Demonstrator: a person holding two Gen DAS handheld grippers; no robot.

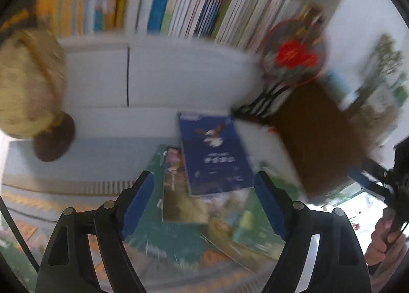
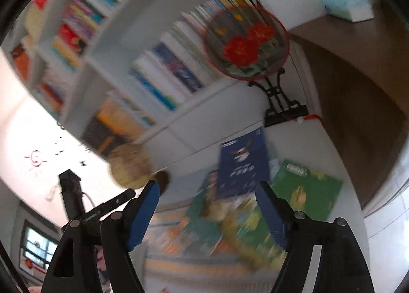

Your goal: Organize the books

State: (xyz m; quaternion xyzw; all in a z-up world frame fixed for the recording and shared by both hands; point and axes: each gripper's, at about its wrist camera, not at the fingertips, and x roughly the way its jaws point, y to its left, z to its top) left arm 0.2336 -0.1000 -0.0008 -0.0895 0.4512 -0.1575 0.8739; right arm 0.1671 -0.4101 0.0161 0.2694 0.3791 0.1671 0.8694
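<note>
Left wrist view: left gripper (image 1: 204, 202) jaws apart, empty. Right gripper (image 2: 208, 212) likewise spread, gripping nothing. Beyond both, dark blue paperback book (image 1: 213, 154) lies atop scattered picture books (image 1: 179, 236) below white bookshelf (image 2: 143, 37).

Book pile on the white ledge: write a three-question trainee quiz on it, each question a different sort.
1. True or false: the left hand-held gripper is shut on the dark blue book.
2. Multiple choice: what stands to the right of the shelved books? A) a lamp B) a round fan with red flowers on a black stand C) a clock
3. Fill in: the dark blue book lies on ___ of the loose pile of picture books.

Key:
1. False; both the left and the right hand-held gripper stand open, with nothing between the pads.
2. B
3. top
</note>
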